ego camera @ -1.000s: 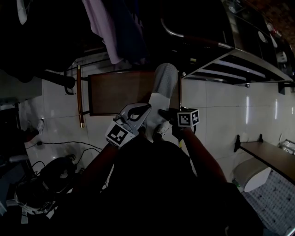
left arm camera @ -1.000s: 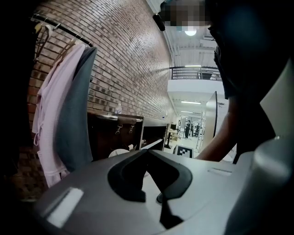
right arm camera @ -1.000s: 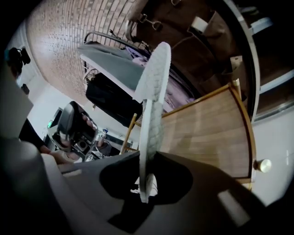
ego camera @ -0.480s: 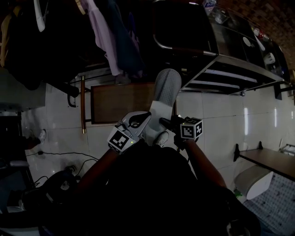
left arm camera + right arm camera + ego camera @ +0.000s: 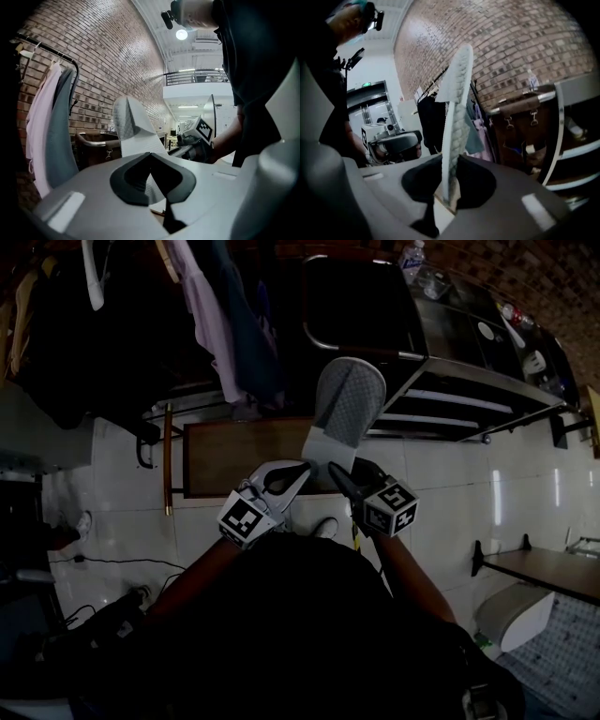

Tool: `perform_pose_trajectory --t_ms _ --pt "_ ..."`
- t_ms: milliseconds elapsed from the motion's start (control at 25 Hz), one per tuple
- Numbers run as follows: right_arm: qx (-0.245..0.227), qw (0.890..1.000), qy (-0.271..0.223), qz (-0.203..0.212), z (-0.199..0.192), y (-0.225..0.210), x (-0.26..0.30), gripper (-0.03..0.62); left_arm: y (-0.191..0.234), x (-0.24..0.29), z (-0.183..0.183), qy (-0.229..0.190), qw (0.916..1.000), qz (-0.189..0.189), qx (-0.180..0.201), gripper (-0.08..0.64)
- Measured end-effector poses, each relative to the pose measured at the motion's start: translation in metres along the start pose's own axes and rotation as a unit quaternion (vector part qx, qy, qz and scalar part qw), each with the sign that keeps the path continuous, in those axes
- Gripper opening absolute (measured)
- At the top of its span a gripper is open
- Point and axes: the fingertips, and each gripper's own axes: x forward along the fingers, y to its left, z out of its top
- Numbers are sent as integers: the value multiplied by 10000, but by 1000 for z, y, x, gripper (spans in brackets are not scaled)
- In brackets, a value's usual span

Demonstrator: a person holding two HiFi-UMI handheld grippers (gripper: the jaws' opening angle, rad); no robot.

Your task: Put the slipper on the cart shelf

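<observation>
The slipper (image 5: 349, 404) has its lower end hidden between left gripper (image 5: 300, 471) and right gripper (image 5: 336, 474).

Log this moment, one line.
slipper: held aloft | left gripper: shut on slipper | right gripper: shut on slipper | cart shelf: not reached

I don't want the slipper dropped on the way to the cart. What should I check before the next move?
1. Grip of the right gripper on the slipper: ok, sole edge clamped between its jaws.
2. Grip of the left gripper on the slipper: ok, jaws closed on it.
3. Slipper clear of the floor: ok, held up.
4. The cart shelf lies ahead of the toe: ok.
5. Free room on that shelf: cannot tell, too dark.
6. The hanging clothes are apart from the slipper: ok.
</observation>
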Motion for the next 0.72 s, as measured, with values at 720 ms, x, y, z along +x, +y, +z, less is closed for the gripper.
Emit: perform_pose_trajectory --t_ms 720 --pt "-1703 9756 -1183 -720 82 27 -40 66 7 8 28 -308 9995 41 73 2"
